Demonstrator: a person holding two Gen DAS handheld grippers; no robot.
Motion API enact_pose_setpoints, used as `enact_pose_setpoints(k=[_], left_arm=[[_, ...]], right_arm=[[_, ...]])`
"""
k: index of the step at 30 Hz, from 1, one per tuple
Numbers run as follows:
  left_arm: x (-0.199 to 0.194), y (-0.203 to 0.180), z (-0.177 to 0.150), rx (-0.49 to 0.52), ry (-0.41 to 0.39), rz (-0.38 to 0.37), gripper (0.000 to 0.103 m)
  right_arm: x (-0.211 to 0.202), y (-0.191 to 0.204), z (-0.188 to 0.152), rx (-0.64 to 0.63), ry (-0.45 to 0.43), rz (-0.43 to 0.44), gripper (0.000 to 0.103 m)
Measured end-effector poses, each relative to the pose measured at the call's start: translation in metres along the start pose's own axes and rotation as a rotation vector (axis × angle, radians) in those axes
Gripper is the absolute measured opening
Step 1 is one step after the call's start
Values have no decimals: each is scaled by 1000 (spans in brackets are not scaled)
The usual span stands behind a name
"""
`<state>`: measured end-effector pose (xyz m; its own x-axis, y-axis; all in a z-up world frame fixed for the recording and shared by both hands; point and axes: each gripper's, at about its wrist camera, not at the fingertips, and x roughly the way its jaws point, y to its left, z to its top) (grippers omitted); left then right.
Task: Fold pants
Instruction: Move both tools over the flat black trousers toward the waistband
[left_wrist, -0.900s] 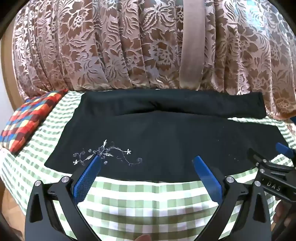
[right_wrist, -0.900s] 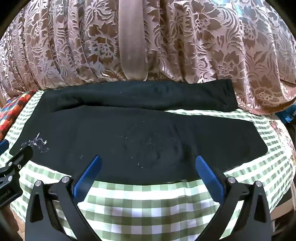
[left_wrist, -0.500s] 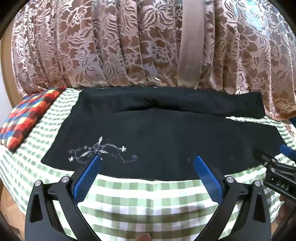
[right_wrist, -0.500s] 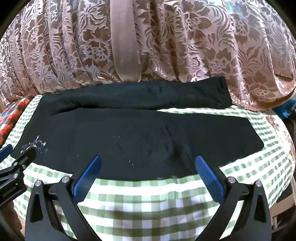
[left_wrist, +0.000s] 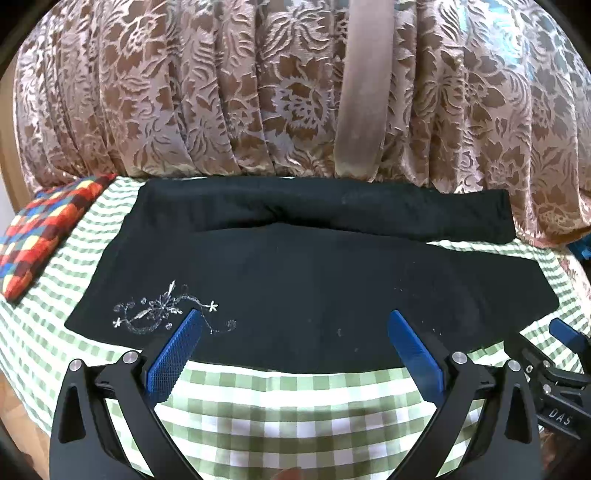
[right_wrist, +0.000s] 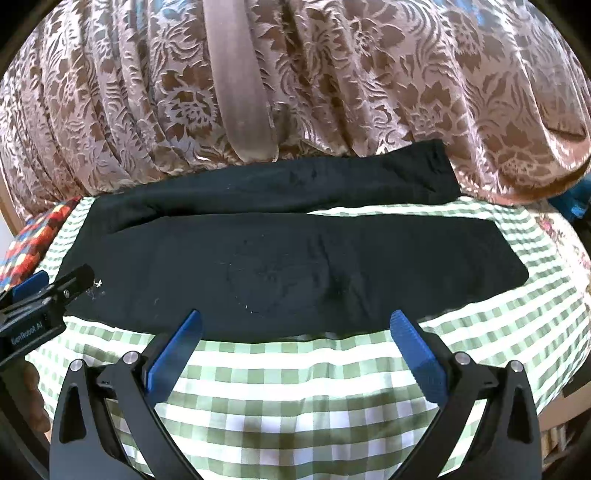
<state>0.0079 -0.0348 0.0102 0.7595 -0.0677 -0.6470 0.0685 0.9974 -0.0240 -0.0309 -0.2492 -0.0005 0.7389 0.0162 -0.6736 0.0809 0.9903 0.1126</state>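
At far left a patchwork cushion (left_wrist: 40, 229) lies on the checked tabletop (left_wrist: 295, 398). The black pants (left_wrist: 314, 280) stretch across mid-frame, legs slightly apart, embroidery (left_wrist: 166, 314) lower left. Left tongs (left_wrist: 291, 332) and right tongs (right_wrist: 295, 332) both hover spread, empty, over the near hem. Best to pinch that near edge at both points together and lift evenly, carrying it onto the far leg.

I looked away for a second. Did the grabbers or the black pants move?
Barely. The left gripper drifted slightly right along the near edge of the black pants; the right gripper tilted a little. Nothing was grabbed or let go. Both remain open, and the pants lie flat on the checked cloth.
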Motion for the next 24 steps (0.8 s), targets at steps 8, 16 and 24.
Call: enact_pose_setpoints(k=[8,16,24], left_arm=[[-1,-6,-4,18,-1,-21,100],[6,2,-12,23,30,-63,100],[13,12,-20,44,54,-24,100]], right_arm=[[1,-5,-3,12,6,16,101],[9,1,-7,13,29,18,101],[18,6,-8,18,43,34,101]])
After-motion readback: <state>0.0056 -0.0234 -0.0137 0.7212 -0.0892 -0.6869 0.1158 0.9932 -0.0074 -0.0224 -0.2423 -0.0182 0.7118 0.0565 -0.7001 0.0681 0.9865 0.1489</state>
